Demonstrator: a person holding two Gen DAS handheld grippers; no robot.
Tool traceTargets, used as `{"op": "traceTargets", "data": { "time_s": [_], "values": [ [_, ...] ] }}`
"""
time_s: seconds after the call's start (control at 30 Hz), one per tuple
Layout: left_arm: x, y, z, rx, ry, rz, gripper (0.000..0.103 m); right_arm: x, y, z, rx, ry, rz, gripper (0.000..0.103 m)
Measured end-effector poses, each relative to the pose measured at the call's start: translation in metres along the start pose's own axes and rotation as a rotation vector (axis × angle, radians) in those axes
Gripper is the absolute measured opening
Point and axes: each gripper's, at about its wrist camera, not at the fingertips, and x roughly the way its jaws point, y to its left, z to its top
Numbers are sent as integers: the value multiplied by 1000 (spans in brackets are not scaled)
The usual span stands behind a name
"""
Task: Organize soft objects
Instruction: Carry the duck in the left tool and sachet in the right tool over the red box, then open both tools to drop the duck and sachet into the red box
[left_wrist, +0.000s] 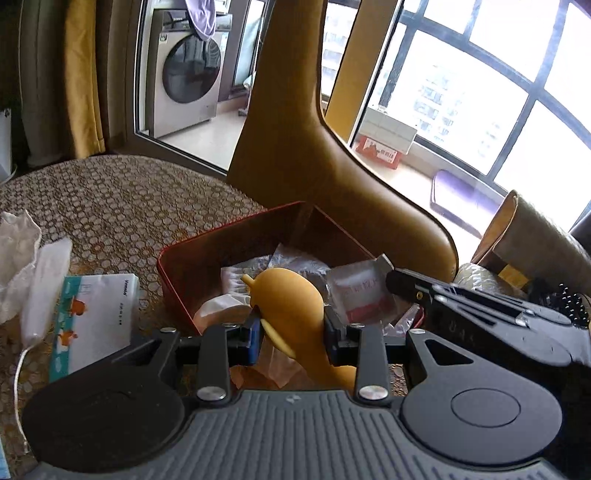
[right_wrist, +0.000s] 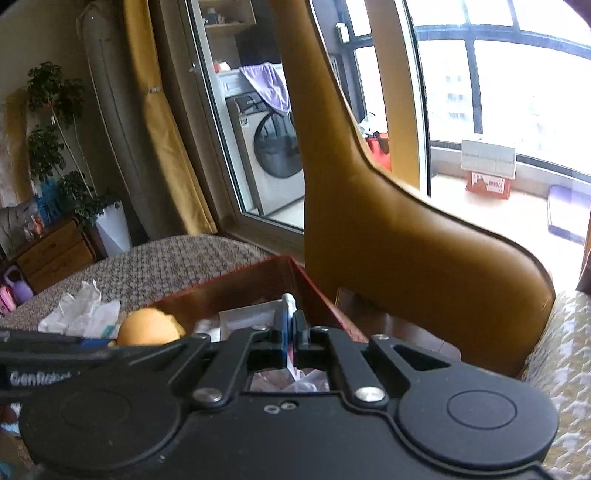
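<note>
Left wrist: left gripper (left_wrist: 293, 325) squeezing duck (left_wrist: 291, 299), right gripper (left_wrist: 386, 271) pinching sachet (left_wrist: 360, 295), both over box (left_wrist: 192, 251); rubbery duck could spring out sideways.

Right gripper (right_wrist: 289, 325) pinched shut on a clear packet (right_wrist: 291, 380) over the red box (right_wrist: 236, 284)

Yellow squishy toy (right_wrist: 149, 326) sits just left, with a mustard chair (right_wrist: 388, 229) behind the box.
</note>
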Motion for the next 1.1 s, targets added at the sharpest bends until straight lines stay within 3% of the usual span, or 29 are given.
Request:
{"op": "traceTargets", "data": {
  "time_s": [0.67, 0.77, 0.9, 1.1],
  "values": [
    [46, 8, 2, 39, 52, 65, 33, 11, 10, -22, -40, 76, 34, 3],
    [44, 8, 2, 37, 49, 67, 44, 11, 9, -21, -35, 81, 40, 5],
    [35, 10, 0, 27, 20, 67, 66, 9, 10, -20, -34, 80, 43, 10],
    [9, 10, -2, 43, -25, 58, 66, 1, 12, -20, -28, 77, 51, 21]
  ]
}}
